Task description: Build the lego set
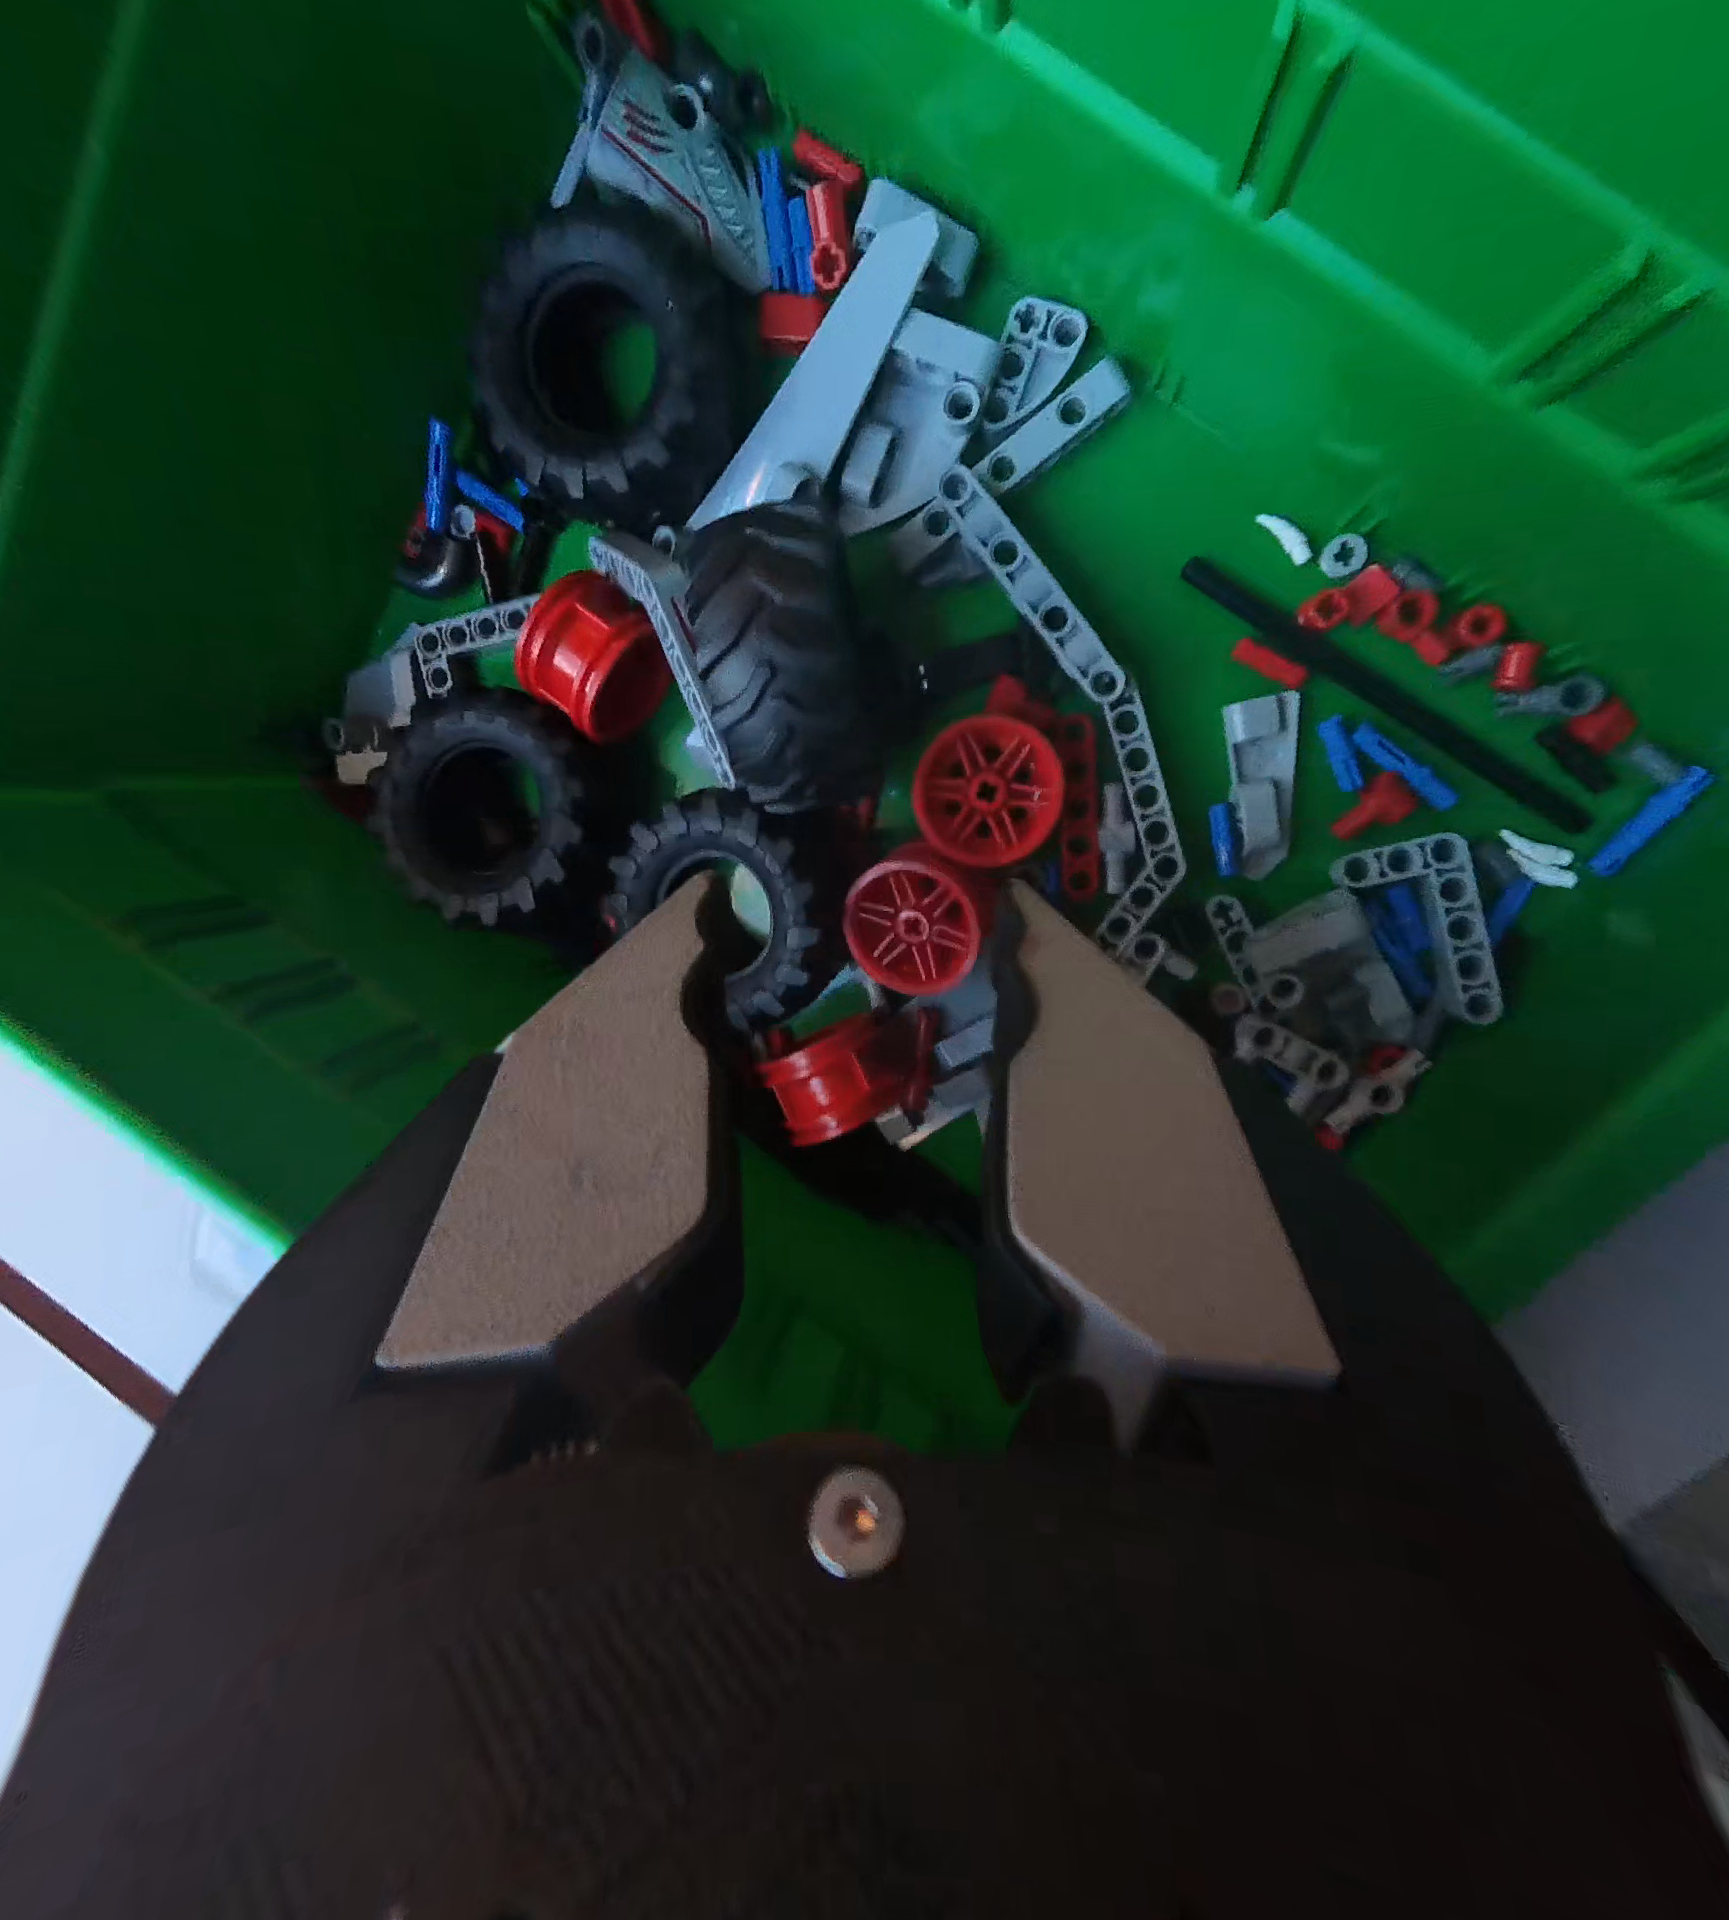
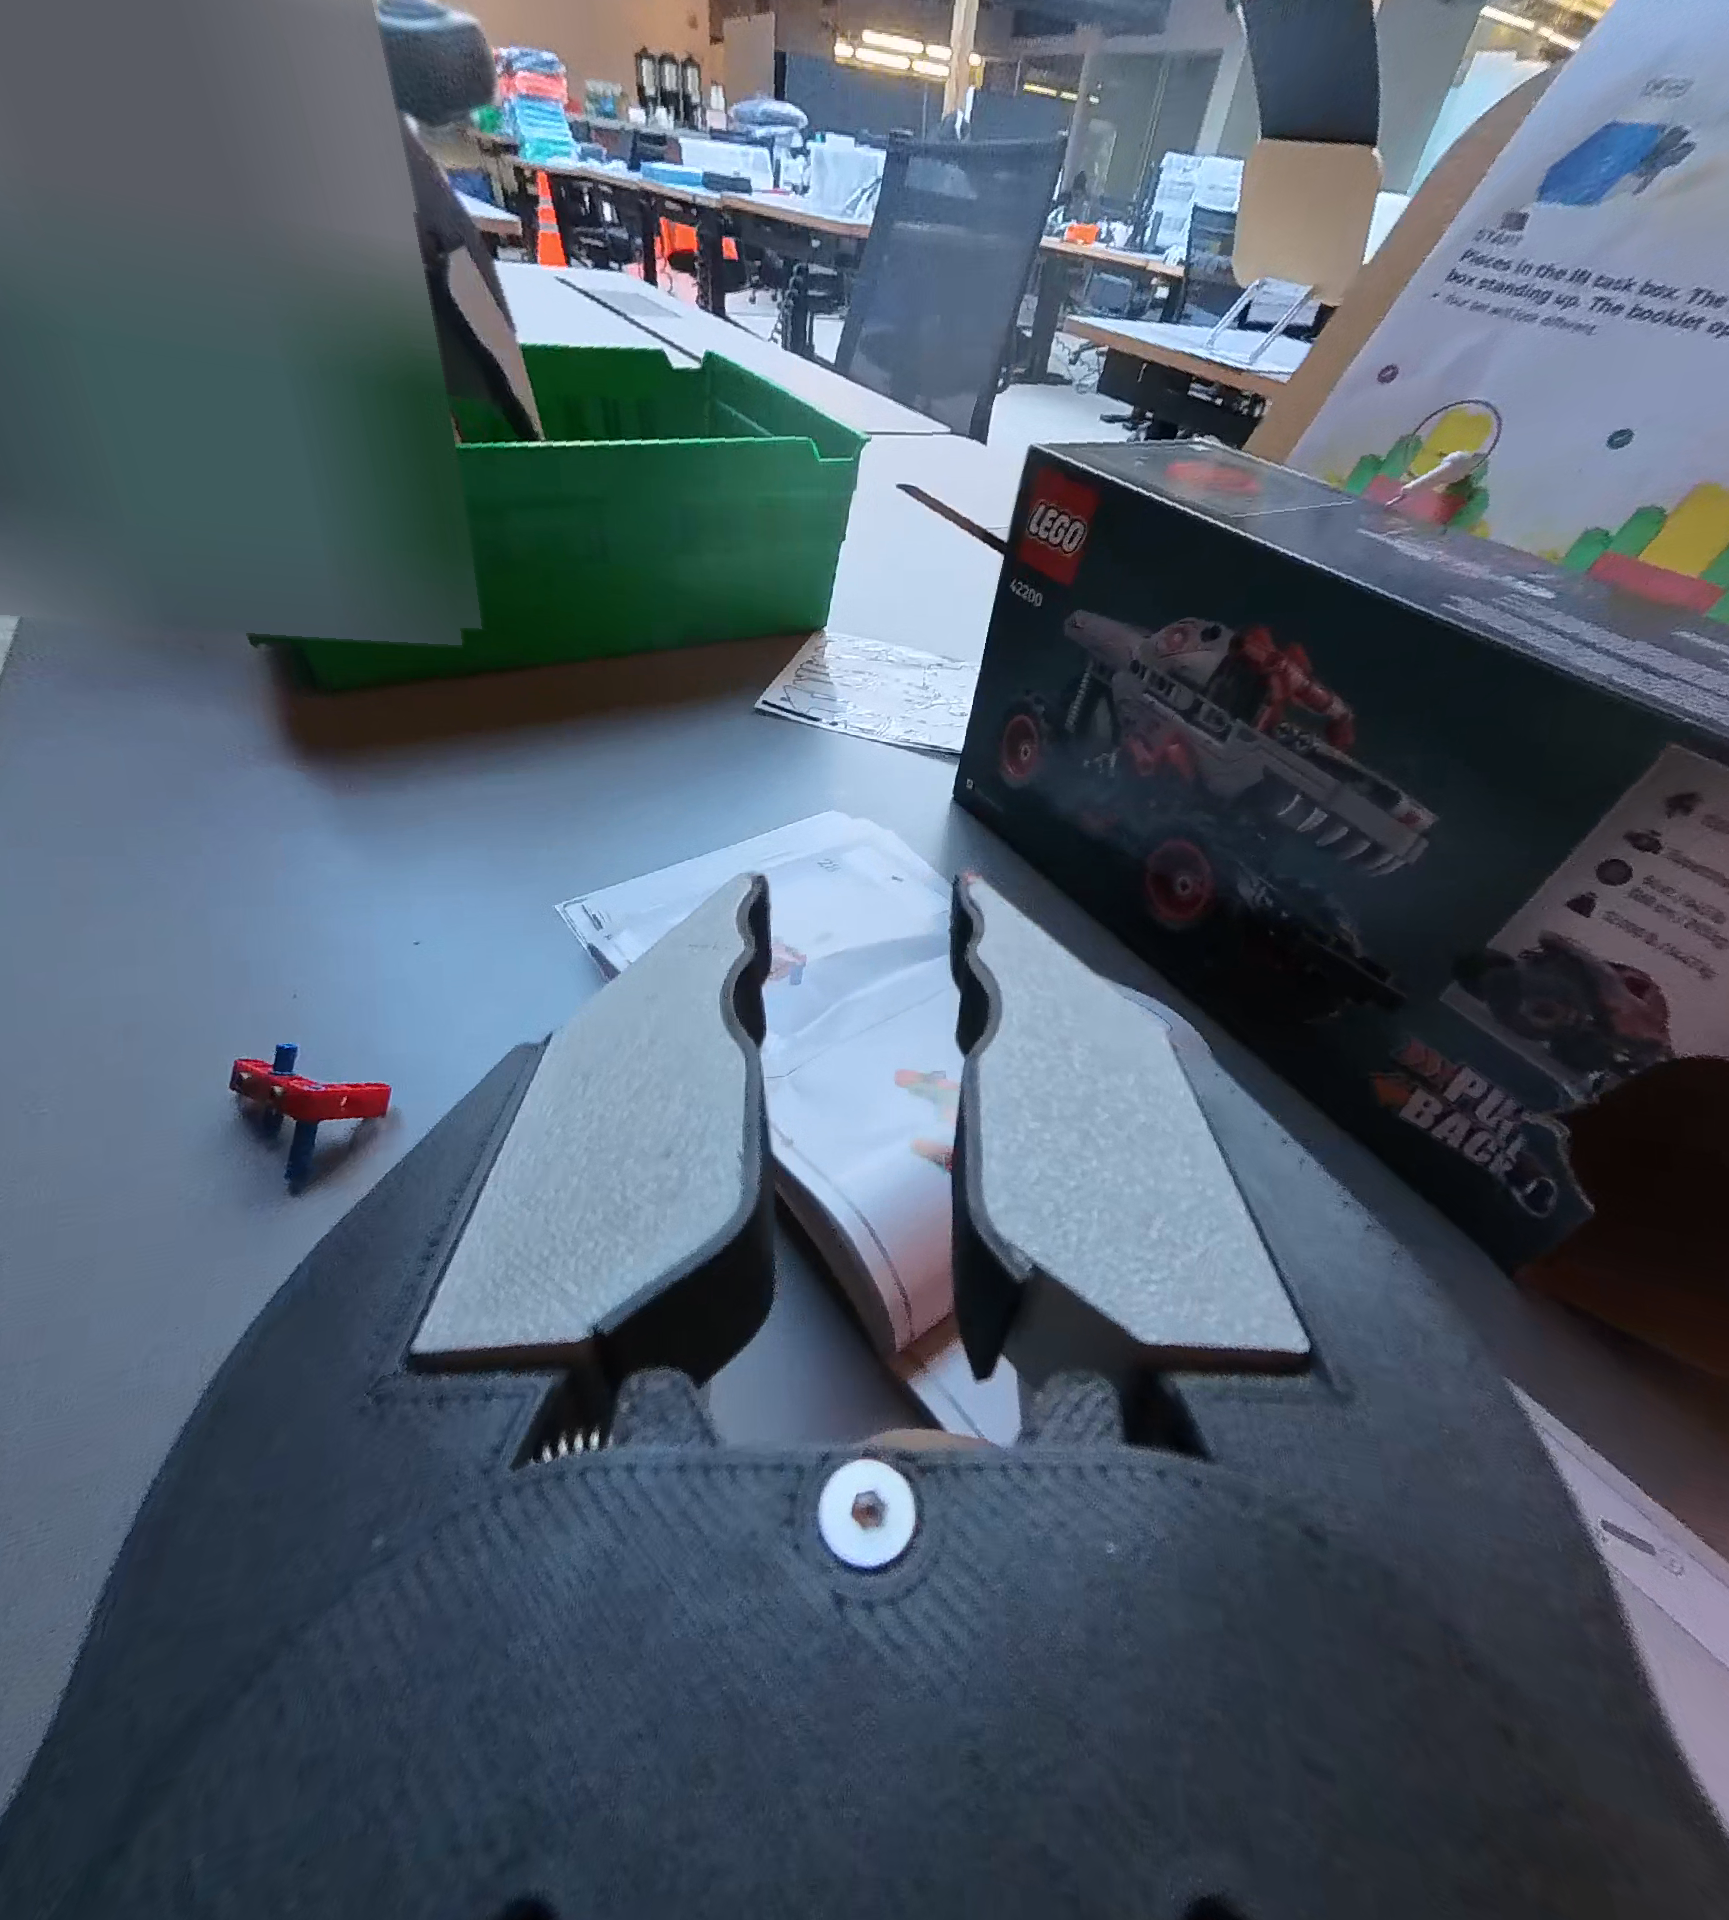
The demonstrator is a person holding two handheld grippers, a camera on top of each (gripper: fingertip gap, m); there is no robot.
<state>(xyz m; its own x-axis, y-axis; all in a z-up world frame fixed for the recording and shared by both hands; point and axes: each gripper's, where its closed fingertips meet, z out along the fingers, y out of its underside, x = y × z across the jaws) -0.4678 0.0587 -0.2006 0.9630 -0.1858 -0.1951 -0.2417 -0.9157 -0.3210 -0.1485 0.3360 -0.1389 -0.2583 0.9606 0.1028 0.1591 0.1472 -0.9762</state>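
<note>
My left gripper (image 1: 860,894) is open and empty, pointing down into the green bin (image 1: 216,520) above its loose parts. Between the tips lie a red spoked wheel hub (image 1: 910,927) and a small black tyre (image 1: 725,894). Other black tyres (image 1: 600,353), a red rim (image 1: 590,655), grey beams (image 1: 1078,665) and small red and blue pins (image 1: 1400,665) fill the bin floor. My right gripper (image 2: 858,896) is open and empty, low over the open instruction booklet (image 2: 860,1039) on the grey table. A small red and blue assembly (image 2: 304,1101) lies on the table to its left.
The dark set box (image 2: 1359,810) stands to the right of the booklet. The green bin (image 2: 652,551) stands at the back left of the table, with a sticker sheet (image 2: 870,686) beside it. An instruction poster (image 2: 1618,312) leans at the back right. A brown object (image 2: 1712,1216) sits at the right edge. My hands' fingertips stand some 45 centimeters from each other. From my left tips it is roughly 6 centimeters to the red rim (image 1: 590,655); from my right, 45 centimeters.
</note>
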